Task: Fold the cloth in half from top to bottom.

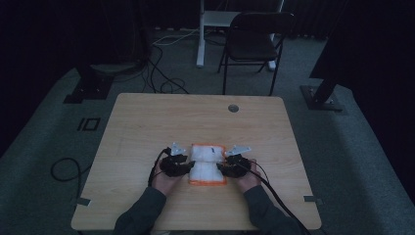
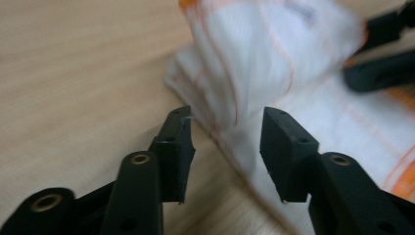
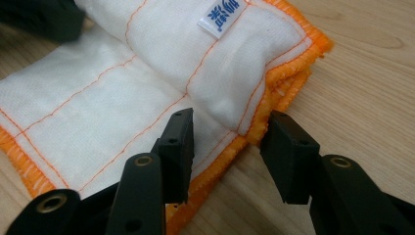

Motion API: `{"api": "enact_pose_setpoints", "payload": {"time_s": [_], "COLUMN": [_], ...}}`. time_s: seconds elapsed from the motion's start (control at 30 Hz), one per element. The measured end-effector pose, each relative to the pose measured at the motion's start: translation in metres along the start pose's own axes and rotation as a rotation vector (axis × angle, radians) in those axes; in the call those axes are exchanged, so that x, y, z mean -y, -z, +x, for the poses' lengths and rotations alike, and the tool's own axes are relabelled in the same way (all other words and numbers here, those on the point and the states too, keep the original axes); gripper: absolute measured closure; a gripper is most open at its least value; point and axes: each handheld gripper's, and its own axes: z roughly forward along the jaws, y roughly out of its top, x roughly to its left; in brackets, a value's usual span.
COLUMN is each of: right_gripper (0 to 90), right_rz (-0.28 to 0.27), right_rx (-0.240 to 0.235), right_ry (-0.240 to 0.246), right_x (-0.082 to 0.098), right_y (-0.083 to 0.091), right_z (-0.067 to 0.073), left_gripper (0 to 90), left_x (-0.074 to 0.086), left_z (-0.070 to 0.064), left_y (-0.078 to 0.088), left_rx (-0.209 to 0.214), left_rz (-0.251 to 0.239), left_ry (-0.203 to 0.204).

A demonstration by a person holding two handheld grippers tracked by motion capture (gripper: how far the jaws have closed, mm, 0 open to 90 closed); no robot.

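Dark sleeves and 2 hands enter from the bottom of the high view, each holding a black tool. Between them, on the light wooden table (image 1: 147, 127), lies the white quilted cloth with orange stitched edging (image 1: 208, 164), near the person's edge and roughly centred. It looks folded into a compact rectangle. The left tool (image 1: 189, 166) sits at the cloth's left side and the right tool (image 1: 219, 169) at its right side. Beyond the table stand a dark folding chair (image 1: 252, 41) and loose cables (image 1: 166, 83) on the grey floor.

From the left gripper view, the left tool (image 2: 226, 131) stands moderately wide, its jaws parted with a raised, blurred fold of the cloth (image 2: 274, 49) just ahead of and between them; the pads do not appear to press on it. Part of the other tool shows dark at the upper right.

From the right gripper view, the right tool (image 3: 227, 134) is likewise parted, straddling the cloth's (image 3: 122, 112) orange-edged corner without pinching it. 1 fold lies over the lower layer, with a small white label with blue characters (image 3: 222, 17) on top.

Judging by this, the folding is well along: the cloth is already doubled over and both tools seem to have let go. What is left, probably, is either 1 more fold or tidying the edges, since the upper layer sits slightly puffed and not flush with the orange border.
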Motion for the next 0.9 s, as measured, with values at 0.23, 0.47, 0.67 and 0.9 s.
{"api": "enact_pose_setpoints", "payload": {"time_s": [0.23, 0.47, 0.67, 0.9], "right_gripper": [56.2, 56.4, 56.4, 56.0], "right_rz": [-0.001, -0.002, -0.001, 0.000], "right_rx": [0.003, 0.008, 0.007, 0.005], "right_ry": [0.005, 0.008, 0.008, 0.005], "right_x": [0.000, 0.000, 0.000, 0.000], "right_y": [0.000, 0.000, 0.000, 0.000], "right_z": [0.001, 0.002, 0.001, 0.001], "left_gripper": [47.1, 37.5, 35.4, 69.9], "left_x": [-0.028, -0.049, -0.051, -0.048], "left_z": [0.011, 0.014, 0.014, 0.006], "left_y": [0.006, -0.011, -0.024, -0.016], "left_rx": [0.048, 0.056, 0.083, 0.093], "left_rz": [-0.075, -0.064, -0.032, -0.023], "left_ry": [0.034, 0.029, 0.070, 0.042]}}
